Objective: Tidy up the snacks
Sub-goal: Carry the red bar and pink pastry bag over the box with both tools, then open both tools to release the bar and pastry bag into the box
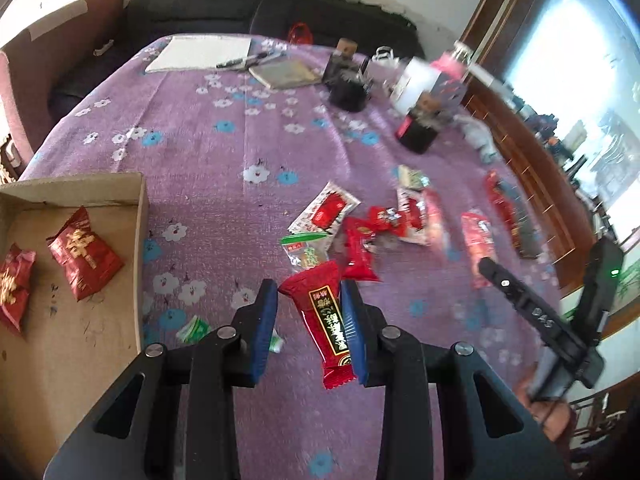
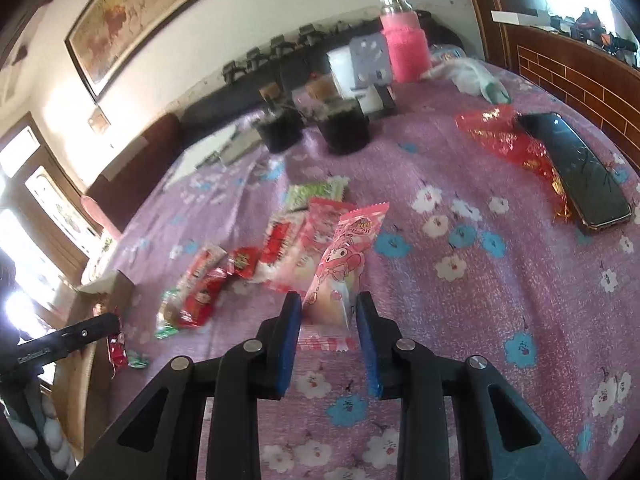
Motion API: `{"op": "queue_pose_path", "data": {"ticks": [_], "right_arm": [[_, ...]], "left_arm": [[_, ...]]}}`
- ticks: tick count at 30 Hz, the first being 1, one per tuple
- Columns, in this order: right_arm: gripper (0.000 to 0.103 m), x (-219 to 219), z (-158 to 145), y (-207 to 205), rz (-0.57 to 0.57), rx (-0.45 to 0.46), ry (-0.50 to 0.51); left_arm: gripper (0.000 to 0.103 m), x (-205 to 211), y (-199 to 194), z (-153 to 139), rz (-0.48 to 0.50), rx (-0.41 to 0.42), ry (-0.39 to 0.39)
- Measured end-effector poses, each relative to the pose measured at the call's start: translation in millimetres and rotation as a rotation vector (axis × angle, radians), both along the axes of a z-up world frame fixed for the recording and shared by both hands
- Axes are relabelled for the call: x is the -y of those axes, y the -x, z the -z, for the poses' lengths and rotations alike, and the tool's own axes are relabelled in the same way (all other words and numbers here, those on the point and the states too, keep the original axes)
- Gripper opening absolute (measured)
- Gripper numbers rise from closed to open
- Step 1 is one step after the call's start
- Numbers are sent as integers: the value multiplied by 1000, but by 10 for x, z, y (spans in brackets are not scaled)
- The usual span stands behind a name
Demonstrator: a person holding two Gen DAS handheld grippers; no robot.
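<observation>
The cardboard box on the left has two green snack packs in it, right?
Not quite. The two snack packs in the cardboard box are red with gold writing, not green. The left wrist view shows them lying on the box floor, beside the purple tablecloth.

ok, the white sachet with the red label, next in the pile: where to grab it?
Take the white sachet by its far short end, coming from above with the left gripper. It lies flat on the tablecloth; that end is bare, while the near end overlaps the green packet.
</observation>
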State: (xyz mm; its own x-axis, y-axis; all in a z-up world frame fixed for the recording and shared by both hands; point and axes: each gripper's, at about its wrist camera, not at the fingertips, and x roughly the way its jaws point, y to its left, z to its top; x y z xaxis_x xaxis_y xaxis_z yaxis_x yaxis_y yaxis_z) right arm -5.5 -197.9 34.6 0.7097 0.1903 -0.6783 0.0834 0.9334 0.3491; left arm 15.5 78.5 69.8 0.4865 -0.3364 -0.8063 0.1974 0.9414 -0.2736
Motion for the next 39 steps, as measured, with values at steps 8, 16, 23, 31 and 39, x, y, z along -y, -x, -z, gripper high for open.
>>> {"op": "queue_pose_path", "data": {"ticks": [8, 16, 23, 31, 39], "right_arm": [[29, -267, -284, 273, -84, 46, -42], [29, -1069, -557, 329, -274, 64, -29], [28, -2078, -593, 244, -483, 29, -11], [28, -3075, -361, 40, -647, -58, 41], [28, -3635, -2, -189, -711, -143, 84]], "left_arm": [[30, -451, 318, -240, -38, 42, 82], [30, -1225, 563, -183, -173, 52, 52], [30, -1846, 570, 114, -310, -5, 20], [30, -2196, 445, 379, -379, -61, -15], [31, -2348, 381, 425, -406, -74, 20]]}}
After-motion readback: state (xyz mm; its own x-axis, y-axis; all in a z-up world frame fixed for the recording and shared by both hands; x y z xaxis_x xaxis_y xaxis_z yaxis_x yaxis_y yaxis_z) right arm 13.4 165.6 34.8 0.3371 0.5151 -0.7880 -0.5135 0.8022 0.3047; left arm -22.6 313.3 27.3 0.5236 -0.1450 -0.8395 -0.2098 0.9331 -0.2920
